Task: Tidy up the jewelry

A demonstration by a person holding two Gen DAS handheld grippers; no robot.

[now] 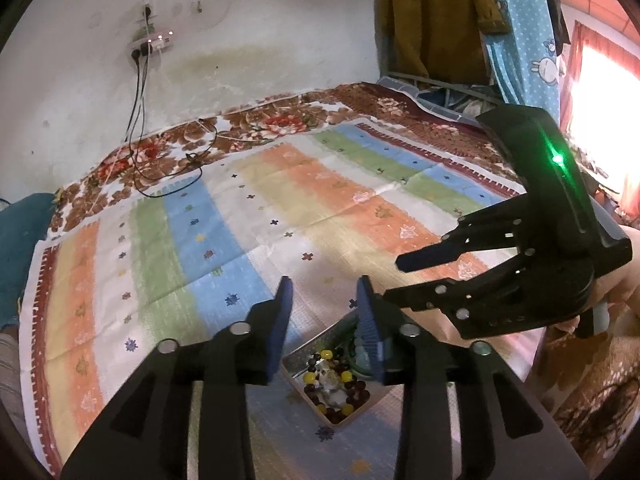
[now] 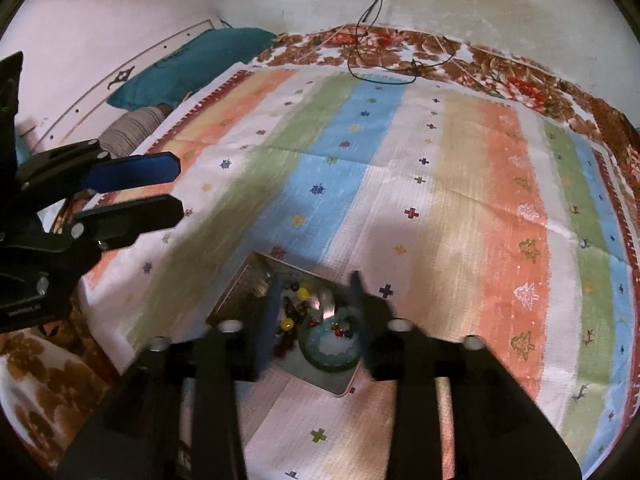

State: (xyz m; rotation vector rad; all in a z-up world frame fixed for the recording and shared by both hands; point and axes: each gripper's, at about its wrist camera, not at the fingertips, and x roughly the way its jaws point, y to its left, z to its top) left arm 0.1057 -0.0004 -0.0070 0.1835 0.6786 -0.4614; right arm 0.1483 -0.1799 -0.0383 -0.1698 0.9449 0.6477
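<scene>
Jewelry tray [image 2: 232, 300] (beads, green bangle [image 2: 328, 356]) lies on striped cloth [image 2: 440, 200]; left tongs [image 1: 324, 300] and right tongs [image 2: 314, 296] gape empty above.

Shiny metal tray [image 2: 236, 292], glossy beads [image 1: 344, 384], woven cloth [image 1: 224, 216]

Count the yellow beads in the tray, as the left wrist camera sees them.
4 yellow beads show in the tray: one near the far side, two mid-tray, one nearest. The jaws may hide more.
</scene>
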